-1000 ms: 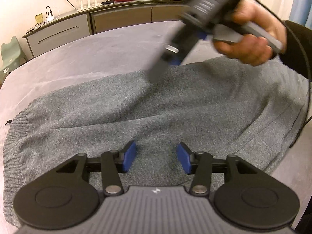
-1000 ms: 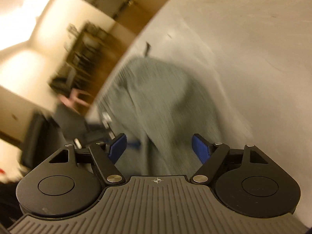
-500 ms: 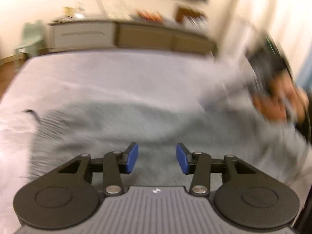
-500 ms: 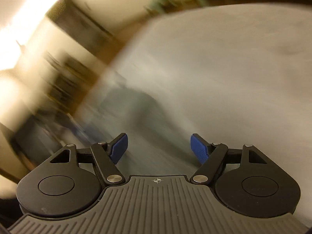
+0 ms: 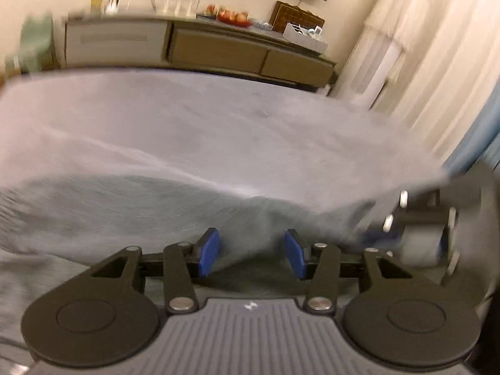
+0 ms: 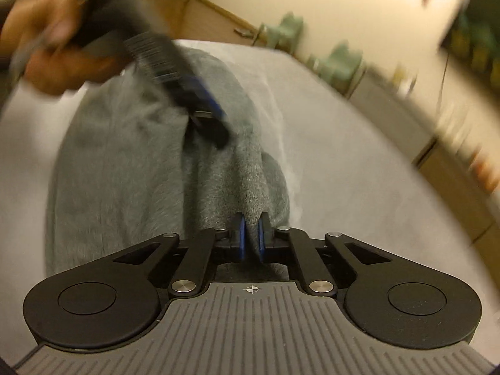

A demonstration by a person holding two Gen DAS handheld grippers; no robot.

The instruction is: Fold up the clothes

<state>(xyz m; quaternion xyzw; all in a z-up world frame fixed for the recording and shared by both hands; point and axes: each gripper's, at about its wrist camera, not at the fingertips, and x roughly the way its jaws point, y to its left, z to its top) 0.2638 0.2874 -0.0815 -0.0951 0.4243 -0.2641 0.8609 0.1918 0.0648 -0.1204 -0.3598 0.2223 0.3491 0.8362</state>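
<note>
Grey knit garment (image 6: 125,162) lies spread on the pale grey covered surface (image 6: 359,162), likely a bed; sideboard (image 5: 218,50) along the far wall at 12 o'clock in the left wrist view.

Right hand-held gripper (image 6: 251,237): blue pads pressed together, pinching a raised ridge of the knit at the garment's near edge. Fabric tents up from the pinch toward 12 o'clock. Judgement: the pinch sits at an edge so that side can be lifted and carried over for a fold.

Left hand-held gripper (image 5: 251,253): jaws part-spread and opening a little. Cloth humps up between the pads, but no pad presses on it. In the right wrist view it shows at 11 o'clock, held by a hand (image 6: 53,43), fingers angled down onto the knit. Judgement: it is placed to take a second hold, or to pin the cloth while the right side lifts.

Both views blurred; which part of the garment is pinched I cannot tell.
</note>
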